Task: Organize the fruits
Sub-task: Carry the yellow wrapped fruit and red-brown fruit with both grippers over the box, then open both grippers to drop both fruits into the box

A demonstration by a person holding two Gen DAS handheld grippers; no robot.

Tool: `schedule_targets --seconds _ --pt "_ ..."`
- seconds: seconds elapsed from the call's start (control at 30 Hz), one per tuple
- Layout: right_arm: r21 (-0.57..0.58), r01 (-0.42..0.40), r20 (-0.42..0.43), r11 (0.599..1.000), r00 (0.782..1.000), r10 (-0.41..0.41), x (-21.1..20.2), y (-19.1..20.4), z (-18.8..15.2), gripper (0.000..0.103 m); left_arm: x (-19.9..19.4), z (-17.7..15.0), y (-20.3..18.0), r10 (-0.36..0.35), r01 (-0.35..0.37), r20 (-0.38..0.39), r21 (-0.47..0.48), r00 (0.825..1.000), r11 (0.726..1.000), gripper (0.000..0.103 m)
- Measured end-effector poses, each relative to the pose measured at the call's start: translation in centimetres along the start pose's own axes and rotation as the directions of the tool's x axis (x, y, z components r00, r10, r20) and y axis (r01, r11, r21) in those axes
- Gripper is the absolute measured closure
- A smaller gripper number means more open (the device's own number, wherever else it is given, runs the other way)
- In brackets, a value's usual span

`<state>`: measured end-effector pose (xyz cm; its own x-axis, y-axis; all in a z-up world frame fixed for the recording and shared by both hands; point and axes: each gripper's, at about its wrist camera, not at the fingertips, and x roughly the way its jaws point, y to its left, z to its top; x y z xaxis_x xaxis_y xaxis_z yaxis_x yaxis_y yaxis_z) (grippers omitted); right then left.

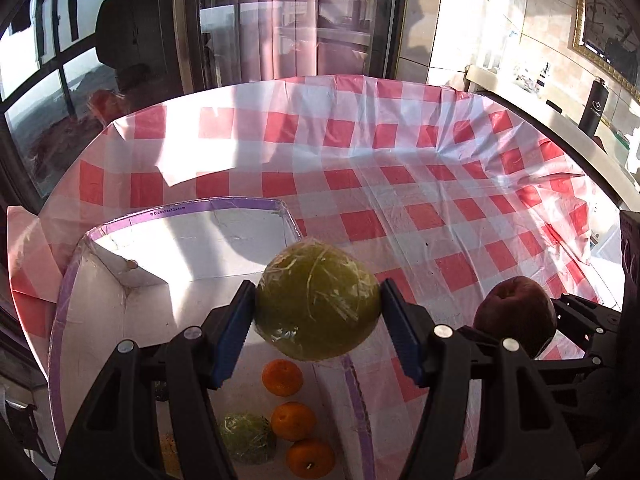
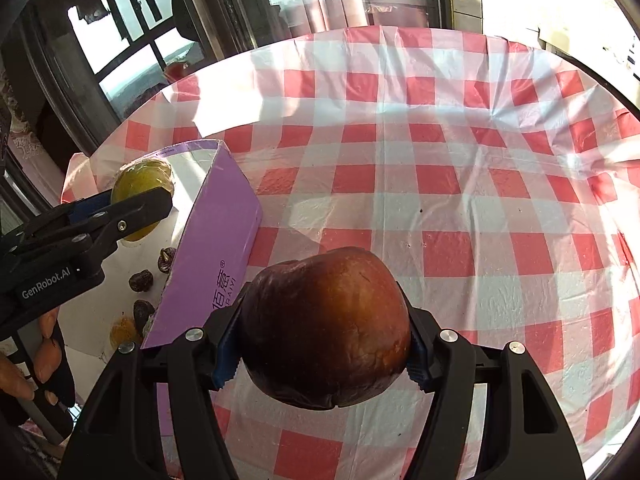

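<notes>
My left claw (image 1: 318, 322) pinches a plastic-wrapped green fruit (image 1: 318, 300), held above the open purple-edged box (image 1: 180, 208) at the bench's left side. In the box: three oranges (image 1: 294, 420) and another wrapped green fruit (image 1: 248, 438). My right claw (image 2: 324, 354) grips a dark red apple (image 2: 326, 326) over the checkered cloth (image 2: 460, 184), just right of the box.

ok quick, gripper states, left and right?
Left gripper: closed on the green fruit, held above the box.
Right gripper: closed on the dark red apple, over the tablecloth.
</notes>
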<state>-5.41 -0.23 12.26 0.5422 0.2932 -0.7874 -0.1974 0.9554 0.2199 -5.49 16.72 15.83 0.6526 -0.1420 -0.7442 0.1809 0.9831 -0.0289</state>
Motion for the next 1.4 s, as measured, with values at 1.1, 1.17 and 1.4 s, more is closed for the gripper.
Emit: schedule_targets --seconds 1.1,1.17,1.4 --pt "-0.551 -0.209 -0.196 0.807 0.973 0.119 7.6 18.0 -2.3 0.039 2.1 -6.5 16.1 0.232 -0.291 -0.229 -0.269 0.945 0.918 0.039" --pt "-0.541 -0.195 -0.192 0.818 0.976 0.106 7.8 17.9 -2.0 0.039 2.2 -6.6 16.4 0.221 -0.284 -0.234 -0.285 0.947 0.915 0.039" --pt "-0.53 -0.145 -0.187 0.836 0.981 0.052 7.6 17.4 -2.3 0.037 1.5 -5.8 15.7 0.235 -0.276 -0.195 -0.218 0.952 0.936 0.023"
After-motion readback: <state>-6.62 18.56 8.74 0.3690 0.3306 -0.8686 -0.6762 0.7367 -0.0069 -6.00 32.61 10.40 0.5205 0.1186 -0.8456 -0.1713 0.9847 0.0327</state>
